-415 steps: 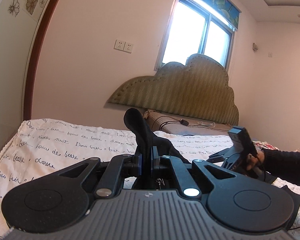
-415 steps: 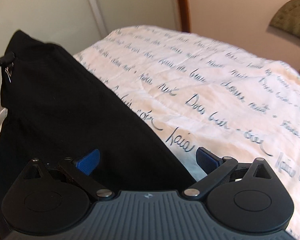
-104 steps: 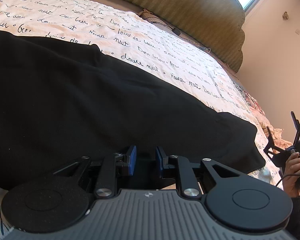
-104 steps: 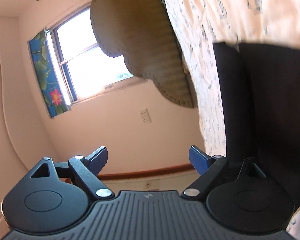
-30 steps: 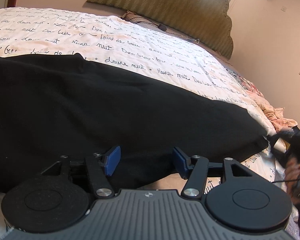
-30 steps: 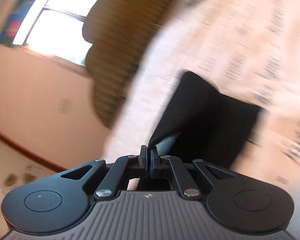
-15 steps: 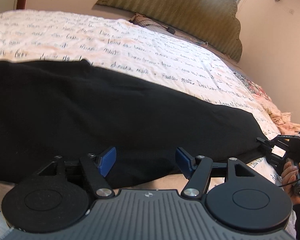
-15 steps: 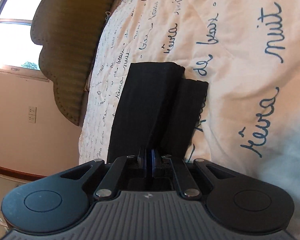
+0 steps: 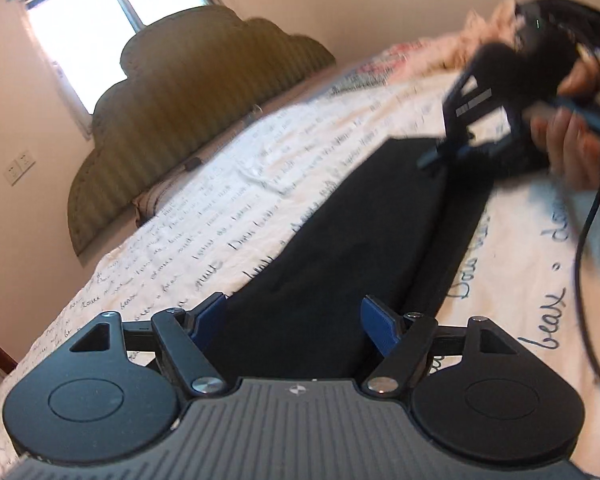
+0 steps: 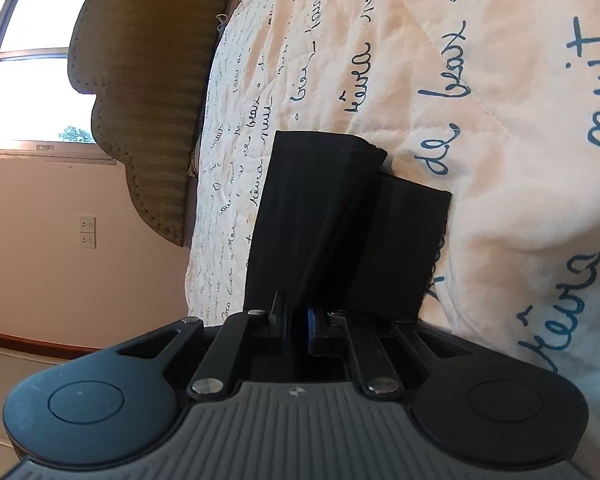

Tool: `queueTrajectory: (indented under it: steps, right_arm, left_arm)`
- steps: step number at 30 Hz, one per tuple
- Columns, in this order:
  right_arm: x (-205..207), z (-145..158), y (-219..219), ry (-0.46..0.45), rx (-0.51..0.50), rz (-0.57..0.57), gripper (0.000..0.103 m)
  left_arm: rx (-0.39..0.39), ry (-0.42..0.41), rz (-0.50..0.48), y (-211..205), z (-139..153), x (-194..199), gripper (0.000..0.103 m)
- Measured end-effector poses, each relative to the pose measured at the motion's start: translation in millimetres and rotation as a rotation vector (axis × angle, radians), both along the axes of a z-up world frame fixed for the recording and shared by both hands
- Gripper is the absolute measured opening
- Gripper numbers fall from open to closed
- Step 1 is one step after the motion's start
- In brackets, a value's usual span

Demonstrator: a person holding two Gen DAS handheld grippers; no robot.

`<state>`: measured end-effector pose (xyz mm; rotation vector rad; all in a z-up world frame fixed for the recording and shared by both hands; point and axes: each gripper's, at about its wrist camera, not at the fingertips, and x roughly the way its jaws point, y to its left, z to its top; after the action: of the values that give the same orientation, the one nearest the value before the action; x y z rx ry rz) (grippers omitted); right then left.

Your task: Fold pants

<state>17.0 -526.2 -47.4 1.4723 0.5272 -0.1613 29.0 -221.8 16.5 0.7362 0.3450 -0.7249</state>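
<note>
Black pants (image 9: 360, 236) lie folded lengthwise on the white bedspread (image 9: 228, 216). My left gripper (image 9: 296, 316) is open, its blue pads either side of one end of the pants, holding nothing. My right gripper (image 10: 298, 328) is shut on the edge of the top layer of the pants (image 10: 320, 208) at the opposite end and lifts that layer a little. It also shows in the left wrist view (image 9: 452, 148), blurred, held by a hand at the far end of the pants.
The bedspread (image 10: 500, 100) has blue script writing. An olive padded headboard (image 9: 196, 92) and a bright window (image 9: 92, 28) stand behind the bed. Pink crumpled cloth (image 9: 488, 32) lies at the far right. A black cable (image 9: 588, 220) hangs from the right hand.
My left gripper has swung round from facing the pants' long side to looking along them from one end, and stays open. My right gripper stays shut on the pants' edge.
</note>
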Motion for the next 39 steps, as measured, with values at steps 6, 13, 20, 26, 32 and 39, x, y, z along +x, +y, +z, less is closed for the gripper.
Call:
queueTrajectory:
  steps: [6,13,20,26,32,39]
  right_arm:
    - [-0.1,-5.5,-2.6,-0.004,0.034,0.016,0.009]
    - [2.2,-10.0,-5.8,-0.015,0.062,0.035,0.009]
    - [0.2,-11.3,-8.0,-0.019,0.077,0.000,0.009]
    - [3.7,-3.6,-9.0,-0.046,0.077,0.003,0.011]
    - [4.5,-3.5,-9.9,-0.039,0.073,0.002,0.011]
    - [-4.4,-7.1,-15.5,-0.047,0.061,-0.063,0.009]
  left_arm:
    - [0.117,0.086,-0.080,-12.1,-13.8,3.9,0.070]
    - [0.175,0.128,-0.020,-17.0,-20.1,23.5,0.051]
    - [0.252,0.126,-0.091,-23.1,-25.4,8.4,0.040]
    - [0.286,0.077,-0.056,-17.4,-27.2,14.9,0.069]
    - [0.280,0.058,-0.067,-17.6,-29.9,19.7,0.008]
    - [0.266,-0.054,-0.111,-8.7,-13.3,-2.3,0.008]
